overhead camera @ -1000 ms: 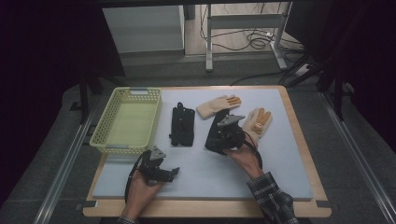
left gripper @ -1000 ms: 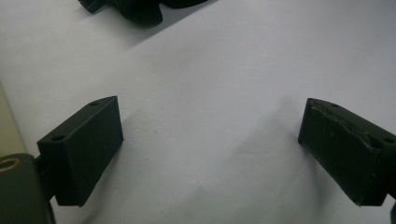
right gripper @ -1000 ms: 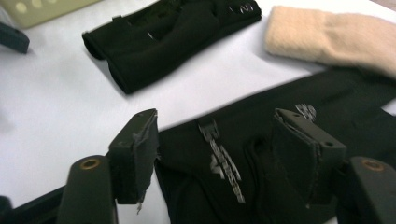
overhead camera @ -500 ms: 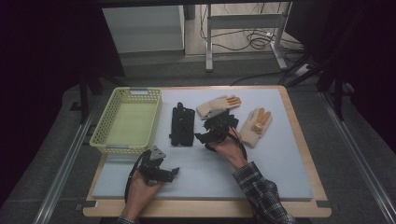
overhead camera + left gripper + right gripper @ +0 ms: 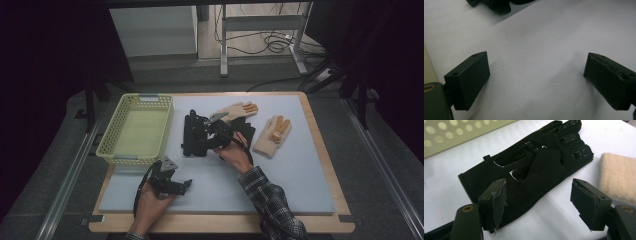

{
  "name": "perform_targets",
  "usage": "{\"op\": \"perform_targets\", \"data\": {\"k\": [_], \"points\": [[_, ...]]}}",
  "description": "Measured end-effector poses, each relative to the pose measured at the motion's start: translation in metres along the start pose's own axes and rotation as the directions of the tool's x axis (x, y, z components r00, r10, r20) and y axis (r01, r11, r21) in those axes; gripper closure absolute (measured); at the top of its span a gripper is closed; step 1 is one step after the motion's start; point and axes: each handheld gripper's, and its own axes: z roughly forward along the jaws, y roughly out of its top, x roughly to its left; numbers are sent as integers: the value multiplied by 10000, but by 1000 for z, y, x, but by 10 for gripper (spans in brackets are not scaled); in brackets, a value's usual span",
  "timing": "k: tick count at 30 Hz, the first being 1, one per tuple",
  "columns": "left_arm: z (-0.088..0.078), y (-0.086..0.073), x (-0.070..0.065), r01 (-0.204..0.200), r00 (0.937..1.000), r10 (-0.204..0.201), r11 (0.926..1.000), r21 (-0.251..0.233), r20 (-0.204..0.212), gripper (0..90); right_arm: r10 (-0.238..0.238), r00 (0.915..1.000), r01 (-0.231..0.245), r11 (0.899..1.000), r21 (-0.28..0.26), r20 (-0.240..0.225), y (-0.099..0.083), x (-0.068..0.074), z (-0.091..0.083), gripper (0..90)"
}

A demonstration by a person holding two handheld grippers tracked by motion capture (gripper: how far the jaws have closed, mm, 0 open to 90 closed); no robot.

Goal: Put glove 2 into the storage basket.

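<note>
A black glove [image 5: 529,167] lies flat on the grey mat [image 5: 280,175], just beside a yellow basket [image 5: 137,130]. The right gripper [image 5: 539,202] is held spread over its cuff, apparently for pinching. The left gripper [image 5: 536,80] rests open, empty.

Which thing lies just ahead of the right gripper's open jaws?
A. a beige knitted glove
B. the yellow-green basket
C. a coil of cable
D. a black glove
D: in the right gripper view the black glove lies flat on the white mat, just ahead of the right gripper, whose jaws stand apart without pressing on it; a beige glove lies off to the side.
</note>
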Motion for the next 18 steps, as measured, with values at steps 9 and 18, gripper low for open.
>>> {"op": "perform_targets", "data": {"k": [9,18], "points": [[0,0,0,17,10000,-17,10000,-17,8,66,19,10000,-19,9997,248,22,10,-1,24,267],[0,0,0,18,10000,-18,10000,-14,10,66,164,9997,-173,9980,607,159,15,-1,47,225]]}}
